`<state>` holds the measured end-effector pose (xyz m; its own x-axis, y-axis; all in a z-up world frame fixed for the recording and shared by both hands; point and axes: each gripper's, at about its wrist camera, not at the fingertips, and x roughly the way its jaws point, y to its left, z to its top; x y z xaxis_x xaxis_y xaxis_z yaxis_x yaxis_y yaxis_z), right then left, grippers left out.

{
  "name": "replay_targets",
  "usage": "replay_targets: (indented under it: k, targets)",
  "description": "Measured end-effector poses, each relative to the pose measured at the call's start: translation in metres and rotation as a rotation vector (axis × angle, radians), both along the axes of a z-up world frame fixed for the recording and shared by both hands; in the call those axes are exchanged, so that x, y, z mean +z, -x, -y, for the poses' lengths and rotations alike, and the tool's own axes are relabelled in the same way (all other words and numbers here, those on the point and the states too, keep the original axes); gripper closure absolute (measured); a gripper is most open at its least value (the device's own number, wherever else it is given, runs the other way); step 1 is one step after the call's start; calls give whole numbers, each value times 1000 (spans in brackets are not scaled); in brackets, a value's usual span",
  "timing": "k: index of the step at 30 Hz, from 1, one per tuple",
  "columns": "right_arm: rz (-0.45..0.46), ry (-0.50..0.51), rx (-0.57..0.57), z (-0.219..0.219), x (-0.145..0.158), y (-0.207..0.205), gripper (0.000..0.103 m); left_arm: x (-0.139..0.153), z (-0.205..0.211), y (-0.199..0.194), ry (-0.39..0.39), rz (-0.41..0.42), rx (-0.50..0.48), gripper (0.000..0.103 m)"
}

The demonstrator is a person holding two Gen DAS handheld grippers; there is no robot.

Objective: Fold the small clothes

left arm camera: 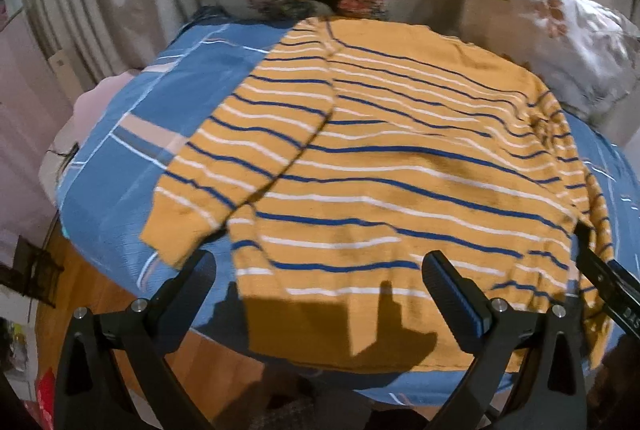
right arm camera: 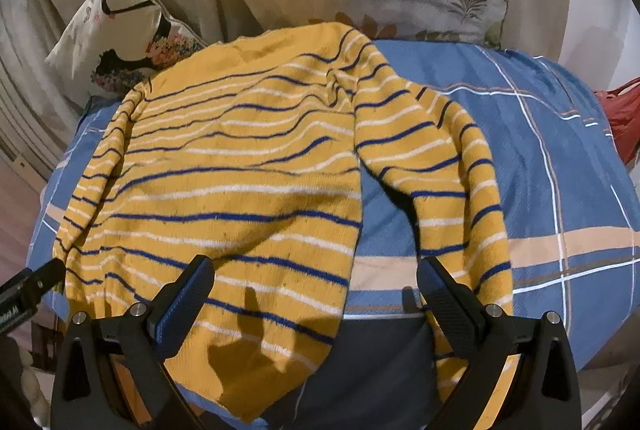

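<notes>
Striped sweater (left arm camera: 380, 166) lies spread flat on the bed (left arm camera: 192, 78), hem nearest the pillows' far side, so both left gripper (left arm camera: 320, 282) and right gripper (right arm camera: 316, 282) hover, jaws open, ready to fold.

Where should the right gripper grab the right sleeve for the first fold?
Probably at the cuff end of the right sleeve, near the bed edge. It lies splayed away from the sweater body with bare bedsheet on both sides, so the open right gripper can come in from the near edge and pinch across it.
</notes>
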<state>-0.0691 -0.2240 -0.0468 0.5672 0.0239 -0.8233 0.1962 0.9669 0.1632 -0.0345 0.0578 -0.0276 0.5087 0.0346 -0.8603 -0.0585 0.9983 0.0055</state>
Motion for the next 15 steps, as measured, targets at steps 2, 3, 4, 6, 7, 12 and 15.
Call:
replay_targets:
  k: [2, 3, 4, 6, 7, 12, 15]
  targets:
    - [-5, 0, 4, -1, -2, 1, 0, -5, -3, 0, 0, -11, 10, 0]
    - [-7, 0, 6, -1, -3, 1, 0, -6, -4, -1, 1, -17, 13, 0]
    - [-10, -1, 8, -1, -4, 1, 0, -9, -4, 0, 0, -22, 15, 0]
    - [-19, -1, 11, -1, -7, 1, 0, -14, -6, -1, -8, -32, 14, 0]
    - [-21, -1, 11, 0, -8, 2, 0, -16, -9, -1, -7, -36, 16, 0]
    - [-51, 1, -25, 16, -18, 6, 0, -34, -54, -4, 31, -77, 114, 0]
    - [-74, -8, -46, 25, -25, 6, 0, -35, -89, -6, 30, -68, 197, 0]
